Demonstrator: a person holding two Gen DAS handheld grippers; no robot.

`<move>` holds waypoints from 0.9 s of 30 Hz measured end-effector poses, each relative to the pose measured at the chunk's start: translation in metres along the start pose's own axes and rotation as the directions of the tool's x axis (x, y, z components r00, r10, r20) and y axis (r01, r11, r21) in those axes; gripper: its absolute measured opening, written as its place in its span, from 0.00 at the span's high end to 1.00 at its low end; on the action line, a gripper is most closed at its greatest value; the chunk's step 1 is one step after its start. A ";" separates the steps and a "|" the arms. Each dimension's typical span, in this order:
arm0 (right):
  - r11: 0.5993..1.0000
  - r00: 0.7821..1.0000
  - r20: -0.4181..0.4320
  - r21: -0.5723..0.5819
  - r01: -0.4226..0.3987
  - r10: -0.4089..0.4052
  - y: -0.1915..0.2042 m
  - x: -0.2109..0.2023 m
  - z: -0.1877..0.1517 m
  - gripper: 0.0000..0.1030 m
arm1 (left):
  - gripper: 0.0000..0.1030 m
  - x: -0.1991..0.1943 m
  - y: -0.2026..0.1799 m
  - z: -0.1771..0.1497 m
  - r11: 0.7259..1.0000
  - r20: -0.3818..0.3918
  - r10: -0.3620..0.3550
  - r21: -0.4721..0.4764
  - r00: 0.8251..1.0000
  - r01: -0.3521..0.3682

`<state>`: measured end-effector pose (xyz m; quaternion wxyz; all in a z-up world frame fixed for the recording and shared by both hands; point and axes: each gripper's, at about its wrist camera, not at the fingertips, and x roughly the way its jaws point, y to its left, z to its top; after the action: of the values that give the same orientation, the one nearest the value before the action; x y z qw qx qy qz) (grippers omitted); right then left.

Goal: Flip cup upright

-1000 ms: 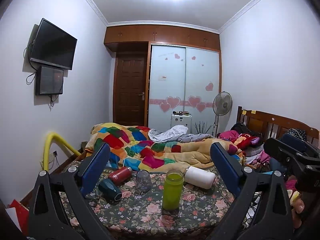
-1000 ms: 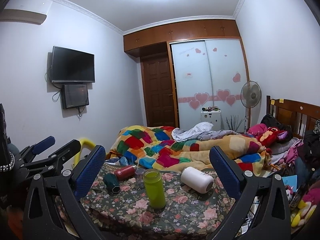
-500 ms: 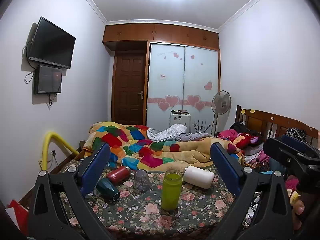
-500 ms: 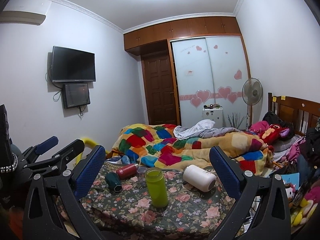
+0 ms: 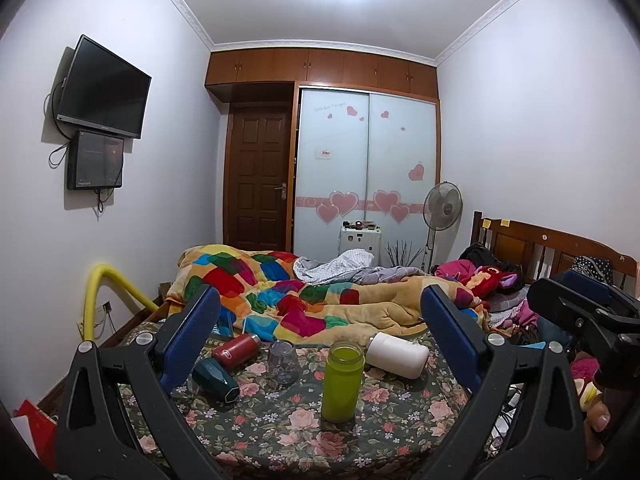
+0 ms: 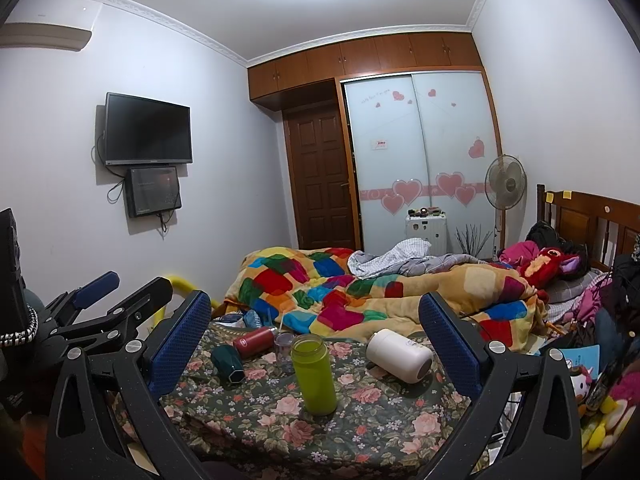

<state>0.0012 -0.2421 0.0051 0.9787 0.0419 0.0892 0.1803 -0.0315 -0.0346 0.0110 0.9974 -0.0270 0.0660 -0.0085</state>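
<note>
A green cup (image 5: 342,381) (image 6: 314,375) stands upright and open near the middle of a floral-cloth table (image 5: 280,432) (image 6: 360,420). A white cup (image 5: 397,355) (image 6: 399,355), a dark teal cup (image 5: 215,378) (image 6: 228,363) and a red bottle (image 5: 236,350) (image 6: 253,341) lie on their sides. A clear glass (image 5: 283,363) (image 6: 283,343) stands mouth down. My left gripper (image 5: 320,340) is open and empty, short of the table. My right gripper (image 6: 316,344) is open and empty too.
A bed with a patchwork quilt (image 5: 320,300) (image 6: 360,292) lies right behind the table. A yellow pipe (image 5: 100,292) rises at the left. Toys and clothes (image 6: 592,320) pile up at the right. The left gripper shows in the right wrist view (image 6: 96,312).
Both views have shifted slightly; the table and cups sit a little lower and farther in the frames. No cup has moved and both grippers stay open.
</note>
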 end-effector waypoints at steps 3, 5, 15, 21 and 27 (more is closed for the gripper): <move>1.000 1.000 0.000 0.000 0.000 0.000 0.000 0.000 0.000 0.00 | 0.02 0.000 -0.001 0.001 1.000 -0.001 -0.003 0.002 1.000 0.003; 1.000 1.000 -0.001 0.000 0.000 0.000 0.000 0.000 0.000 0.00 | 0.02 0.000 -0.002 0.001 1.000 0.003 -0.002 0.004 1.000 0.002; 1.000 1.000 0.002 -0.001 -0.005 0.005 0.002 0.000 0.001 0.00 | 0.01 0.001 -0.006 0.003 1.000 0.009 -0.001 0.012 1.000 0.001; 1.000 1.000 0.002 -0.001 -0.003 0.003 0.002 0.000 0.001 0.00 | 0.00 0.003 -0.005 0.002 1.000 0.016 -0.001 0.007 1.000 0.000; 1.000 1.000 0.002 0.001 -0.004 0.004 0.002 -0.001 0.001 0.00 | 0.00 0.004 -0.005 0.001 1.000 0.018 0.001 0.009 1.000 -0.001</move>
<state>-0.0002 -0.2400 0.0062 0.9783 0.0427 0.0885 0.1823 -0.0272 -0.0399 0.0117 0.9981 -0.0226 0.0571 -0.0081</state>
